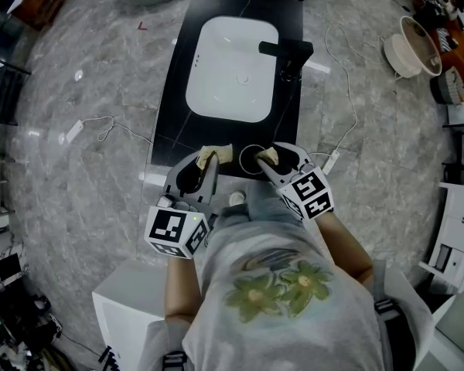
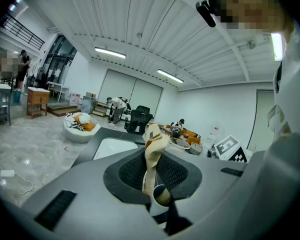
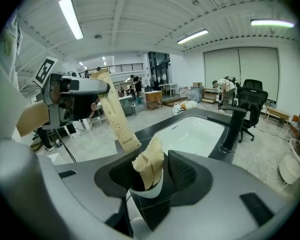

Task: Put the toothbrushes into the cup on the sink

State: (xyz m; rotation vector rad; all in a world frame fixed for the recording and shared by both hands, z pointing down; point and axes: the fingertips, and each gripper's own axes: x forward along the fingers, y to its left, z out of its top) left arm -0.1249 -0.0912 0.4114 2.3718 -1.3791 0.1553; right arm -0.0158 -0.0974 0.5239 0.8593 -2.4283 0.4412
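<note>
Head view: one black sink counter (image 1: 164, 122) carries one cup (image 1: 246, 155) at its near edge.

Left gripper view: the left gripper (image 2: 152, 160) clamps one paper-wrapped toothbrush (image 2: 153, 144).

Right gripper view: the right gripper (image 3: 153, 160) has its jaws apart around a second toothbrush (image 3: 149, 170), which stands in the cup (image 3: 149, 196).

Beige toothbrush (image 1: 215, 156), white sink (image 1: 232, 68), black counter (image 1: 170, 130)
</note>
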